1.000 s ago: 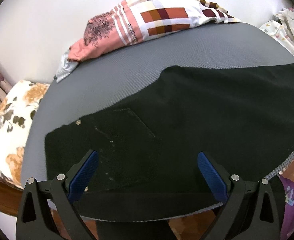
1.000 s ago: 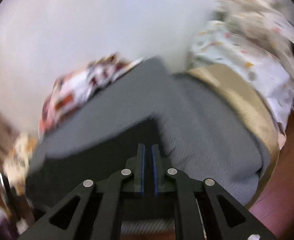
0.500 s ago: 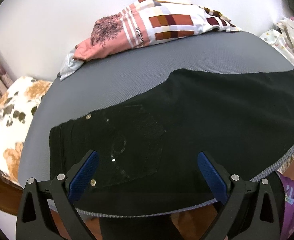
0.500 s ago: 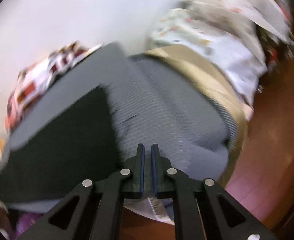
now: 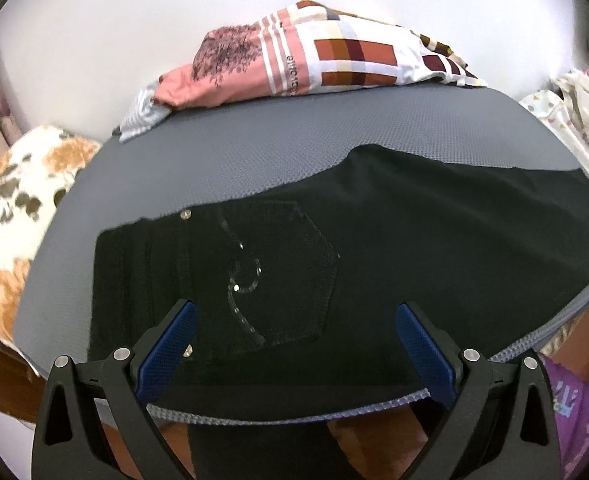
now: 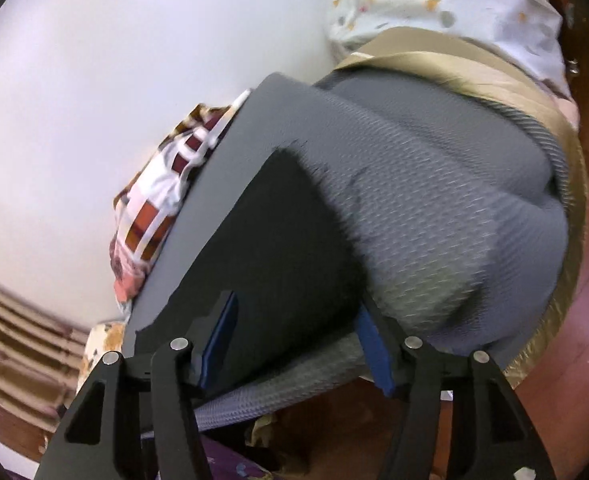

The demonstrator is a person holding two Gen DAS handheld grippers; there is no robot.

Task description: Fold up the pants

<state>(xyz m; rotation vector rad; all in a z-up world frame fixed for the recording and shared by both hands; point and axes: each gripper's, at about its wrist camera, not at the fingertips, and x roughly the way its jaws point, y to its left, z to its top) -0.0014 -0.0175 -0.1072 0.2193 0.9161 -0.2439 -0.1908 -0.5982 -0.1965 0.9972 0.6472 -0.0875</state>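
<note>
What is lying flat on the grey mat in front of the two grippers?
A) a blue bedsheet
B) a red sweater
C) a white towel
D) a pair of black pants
D: the black pants, with a stitched back pocket facing up, lie spread across the grey mat.

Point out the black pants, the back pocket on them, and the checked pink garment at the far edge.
Black pants (image 5: pixel 434 240): left wrist view, on the flat leg fabric.
Back pocket (image 5: pixel 290 276): left wrist view, on the middle of the stitched pocket.
Checked pink garment (image 5: pixel 318 64): left wrist view, on its striped middle.
</note>
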